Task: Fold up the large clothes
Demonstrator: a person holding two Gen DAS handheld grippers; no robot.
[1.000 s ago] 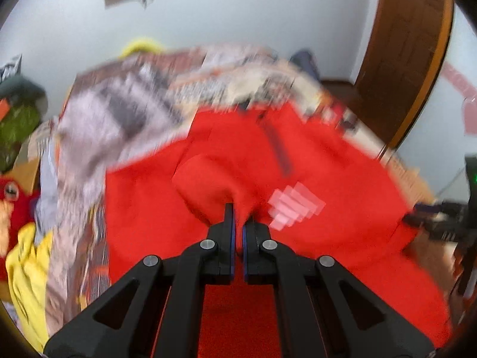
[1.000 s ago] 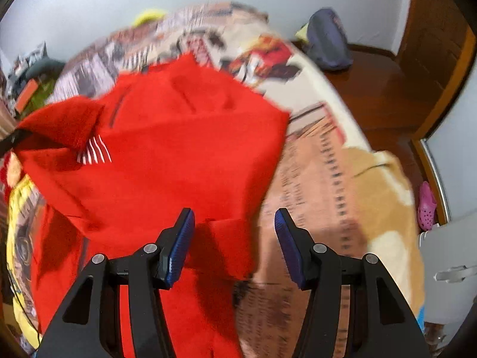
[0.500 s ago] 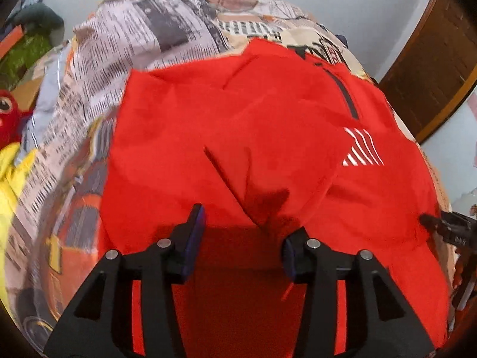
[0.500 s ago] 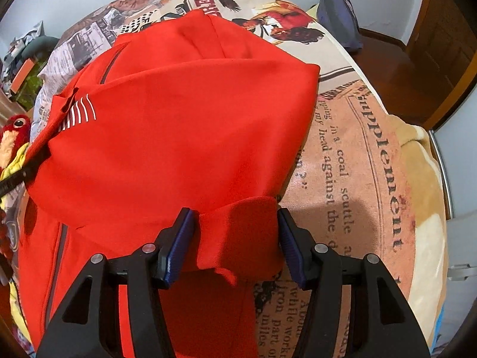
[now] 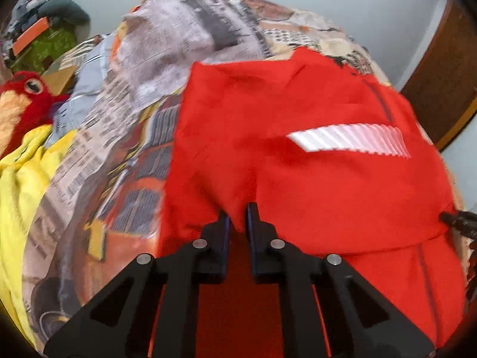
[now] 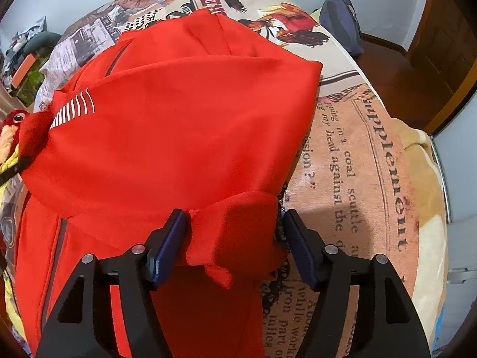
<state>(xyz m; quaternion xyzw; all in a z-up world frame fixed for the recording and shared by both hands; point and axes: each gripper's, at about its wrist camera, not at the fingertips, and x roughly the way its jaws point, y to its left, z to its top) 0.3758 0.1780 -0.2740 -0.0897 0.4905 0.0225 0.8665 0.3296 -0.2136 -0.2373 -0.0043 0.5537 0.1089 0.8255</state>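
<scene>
The bed point(image 6: 372, 155) carries everything, under a newspaper-print cover with large lettering on its right side.

A red jacket point(image 6: 179, 137) lies across the middle of the bed. Its upper part is folded over the lower part; a dark zip line runs along the left front panel. A white striped patch point(image 5: 348, 140) sits on the folded layer, blurred in the left wrist view, sharper in the right wrist view point(image 6: 74, 109). The jacket's right fold edge ends short of the bed's right edge, leaving printed cover bare there.

A yellow cloth point(image 5: 21, 197) lies bunched at the left edge of the bed. A red plush toy point(image 5: 26, 95) rests just beyond it. A dark bag point(image 6: 342, 24) sits past the far right corner of the bed, on the wooden floor.

Left claw point(image 5: 237, 217): clenched, its jaws having just been closing. A narrow pinch of red jacket fabric sits between the pads at the near edge of the folded layer.

Right claw point(image 6: 234, 232): released, its jaws having just been opening. A bunched flap of the jacket lies between the blue pads point(image 6: 168, 247). The left pad stands just beside the cloth; a gap shows at the right pad.
</scene>
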